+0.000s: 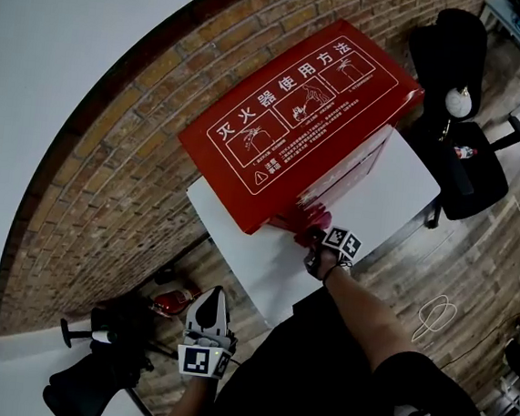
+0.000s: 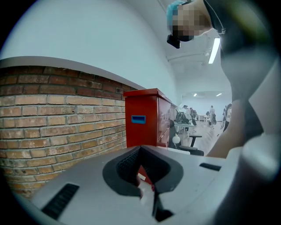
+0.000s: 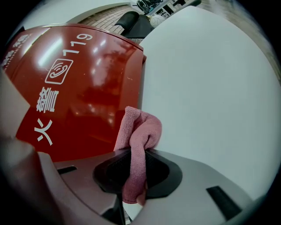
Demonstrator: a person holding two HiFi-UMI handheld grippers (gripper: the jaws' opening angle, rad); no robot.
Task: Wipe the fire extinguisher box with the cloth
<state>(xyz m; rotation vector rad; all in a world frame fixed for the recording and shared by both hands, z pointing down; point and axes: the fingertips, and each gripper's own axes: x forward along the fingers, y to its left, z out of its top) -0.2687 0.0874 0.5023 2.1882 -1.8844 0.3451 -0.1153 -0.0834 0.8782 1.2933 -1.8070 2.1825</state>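
Fire extinguisher box [image 3: 83, 83] lies just ahead-left of the right gripper [image 3: 134, 171], pinched on the cloth [image 3: 142, 127]; the closed, empty left gripper [image 1: 208, 303] hangs farther off.

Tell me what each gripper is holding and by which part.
The right gripper pinches the pink cloth by a bunched fold, its end puffing out toward the fire extinguisher box. The left gripper holds nothing.
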